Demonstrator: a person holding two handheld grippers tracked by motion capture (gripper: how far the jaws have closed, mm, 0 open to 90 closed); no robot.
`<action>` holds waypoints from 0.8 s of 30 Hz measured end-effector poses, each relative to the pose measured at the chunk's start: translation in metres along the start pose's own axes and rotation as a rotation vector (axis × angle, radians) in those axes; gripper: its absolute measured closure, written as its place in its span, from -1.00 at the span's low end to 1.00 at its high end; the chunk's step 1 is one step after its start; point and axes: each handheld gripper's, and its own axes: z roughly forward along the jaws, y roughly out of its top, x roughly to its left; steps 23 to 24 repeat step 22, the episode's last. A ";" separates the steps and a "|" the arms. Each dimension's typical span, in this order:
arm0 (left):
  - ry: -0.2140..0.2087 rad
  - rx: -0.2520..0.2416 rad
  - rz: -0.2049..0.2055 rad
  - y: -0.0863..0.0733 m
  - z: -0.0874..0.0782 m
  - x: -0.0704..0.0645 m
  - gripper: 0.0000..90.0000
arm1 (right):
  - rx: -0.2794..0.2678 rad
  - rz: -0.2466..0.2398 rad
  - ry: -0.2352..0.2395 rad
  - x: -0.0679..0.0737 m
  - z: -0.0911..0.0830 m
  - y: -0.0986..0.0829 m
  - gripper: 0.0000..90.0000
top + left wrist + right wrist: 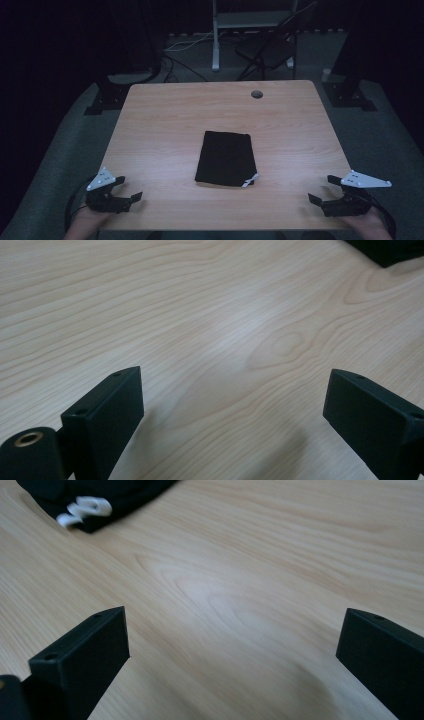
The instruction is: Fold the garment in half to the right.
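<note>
In the high view, the left gripper (123, 189) and right gripper (324, 190) rested at the near corners of the counter (165, 120), fingers spread wide and empty. A folded black cloth (226, 157) lay between them, well apart from both.

In the left gripper view, the cloth (387, 251) sat far beyond the right finger (372, 415).

In the right gripper view, the cloth (107, 492), with its white tag (82, 509), lay far beyond the left finger (82, 655).

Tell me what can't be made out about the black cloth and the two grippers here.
- Black folded cloth: dim high view hides its folds and what garment it is.
- White tag: too blurred in right gripper view to read.
- Cloth in left gripper view: top edge cuts it off.
- Hand: bottom edge cuts it.
</note>
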 end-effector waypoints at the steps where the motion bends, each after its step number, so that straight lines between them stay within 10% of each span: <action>1: 0.008 -0.005 -0.007 -0.002 -0.003 0.004 -0.79 | -0.001 0.004 -0.008 -0.001 -0.002 -0.002 -0.99; 13: 0.074 -0.056 -0.128 -0.023 -0.029 0.039 -0.79 | -0.041 0.053 -0.064 -0.015 -0.024 -0.016 -0.99; 24: 0.088 -0.061 -0.124 -0.024 -0.029 0.037 -0.79 | -0.060 0.084 -0.060 -0.019 -0.028 -0.019 -0.99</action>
